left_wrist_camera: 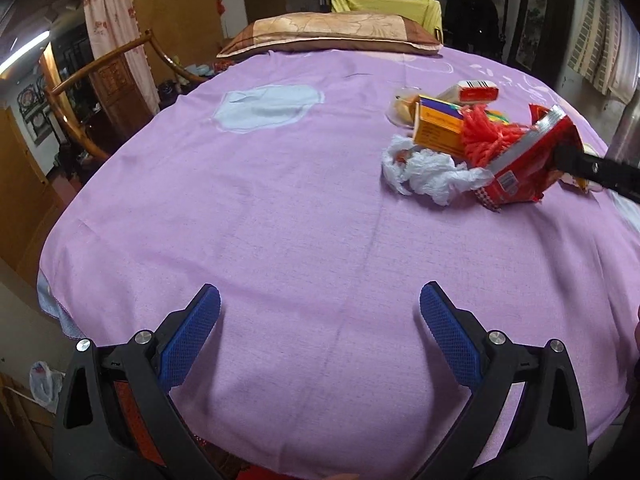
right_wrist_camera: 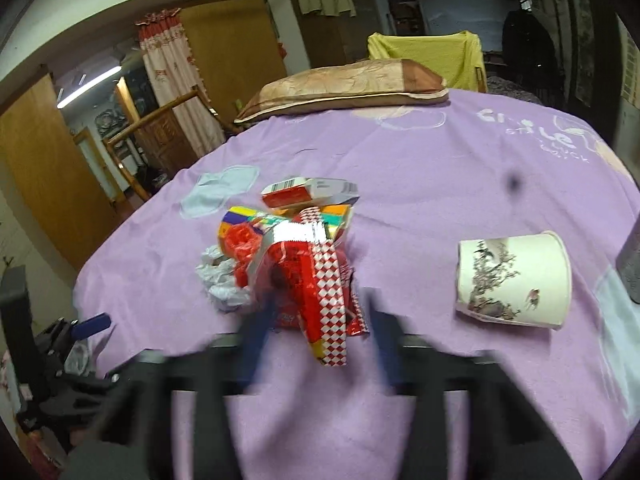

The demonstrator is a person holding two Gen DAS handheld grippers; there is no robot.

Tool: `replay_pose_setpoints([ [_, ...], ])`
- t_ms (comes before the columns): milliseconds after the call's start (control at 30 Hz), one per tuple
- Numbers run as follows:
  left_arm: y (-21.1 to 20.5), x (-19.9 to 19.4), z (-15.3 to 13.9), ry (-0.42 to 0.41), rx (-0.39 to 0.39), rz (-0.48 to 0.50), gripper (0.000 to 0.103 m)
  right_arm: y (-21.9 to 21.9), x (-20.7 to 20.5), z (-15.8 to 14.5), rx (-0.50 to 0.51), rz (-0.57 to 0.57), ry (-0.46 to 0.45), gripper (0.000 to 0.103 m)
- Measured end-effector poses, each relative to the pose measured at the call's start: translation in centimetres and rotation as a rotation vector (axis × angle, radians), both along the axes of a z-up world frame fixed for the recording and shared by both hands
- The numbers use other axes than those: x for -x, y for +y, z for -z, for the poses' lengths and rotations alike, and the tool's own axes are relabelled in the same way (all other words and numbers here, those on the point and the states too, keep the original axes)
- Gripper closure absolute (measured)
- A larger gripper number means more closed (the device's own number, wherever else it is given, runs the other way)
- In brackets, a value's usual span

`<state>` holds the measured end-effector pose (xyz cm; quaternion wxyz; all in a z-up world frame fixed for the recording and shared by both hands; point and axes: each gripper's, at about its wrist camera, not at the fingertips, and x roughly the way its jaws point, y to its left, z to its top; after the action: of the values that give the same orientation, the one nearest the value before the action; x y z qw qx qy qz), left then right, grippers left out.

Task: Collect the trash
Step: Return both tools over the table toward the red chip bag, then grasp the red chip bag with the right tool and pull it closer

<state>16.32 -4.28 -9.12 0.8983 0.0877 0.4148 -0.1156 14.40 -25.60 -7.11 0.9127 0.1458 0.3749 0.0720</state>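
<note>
Right wrist view: crinkled red snack wrapper [right_wrist_camera: 316,280] between blurred right gripper [right_wrist_camera: 320,340] jaws, grip unclear; left gripper [left_wrist_camera: 320,316] jaws wide, empty.

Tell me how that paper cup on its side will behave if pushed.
The cup lies on its side, so it will probably roll in a curve. It looks thin and light, likely to skid or crush easily on the sheet.

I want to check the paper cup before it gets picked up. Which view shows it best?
The right wrist view: the paper cup lies on its side on the purple sheet, whole and unobstructed, right of the trash pile. In the left wrist view only a sliver may show behind the right gripper; I cannot confirm it.
</note>
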Motion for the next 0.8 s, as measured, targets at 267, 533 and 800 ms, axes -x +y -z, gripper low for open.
replay_pose_setpoints([
  [267,-0.9,-0.8,-0.8,0.015,0.023,0.034,0.007,-4.4,6.9,-3.0,-0.111,0.094,-0.195,0.075],
  [533,-4.9,-2.2,-0.6,0.028,-0.006,0.116,0.007,-6.6,7.7,-0.7,-0.137,0.139,-0.133,0.061],
  [800,-7.2,-5.9,-0.3,0.082,-0.005,0.125,0.007,-7.2,7.5,0.3,-0.152,0.149,-0.118,0.026],
])
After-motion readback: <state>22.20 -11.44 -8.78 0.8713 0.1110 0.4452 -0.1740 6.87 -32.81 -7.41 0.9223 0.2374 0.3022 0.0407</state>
